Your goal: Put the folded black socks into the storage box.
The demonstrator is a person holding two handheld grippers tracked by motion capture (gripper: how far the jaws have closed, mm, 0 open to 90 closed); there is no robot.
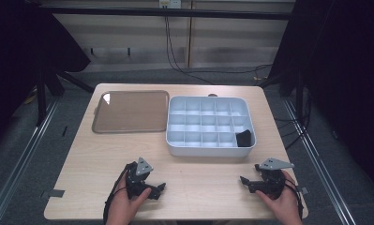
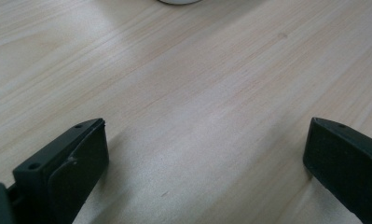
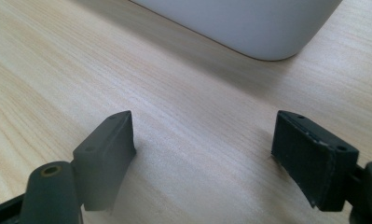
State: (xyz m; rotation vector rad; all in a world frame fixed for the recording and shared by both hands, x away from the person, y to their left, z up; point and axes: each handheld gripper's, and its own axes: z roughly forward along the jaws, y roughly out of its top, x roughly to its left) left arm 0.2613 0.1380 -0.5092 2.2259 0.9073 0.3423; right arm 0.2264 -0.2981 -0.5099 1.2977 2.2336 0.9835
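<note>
Both the left gripper (image 1: pixel 160 189) and right gripper (image 1: pixel 243 181) rest on the surface (image 1: pixel 198 183) with jaws spread wide, holding nothing. The compartment box (image 1: pixel 208 147) lies at twelve o'clock, well apart.

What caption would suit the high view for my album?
Two open grippers, left gripper and right gripper, rest on a wooden table before a compartment box and tray.
</note>
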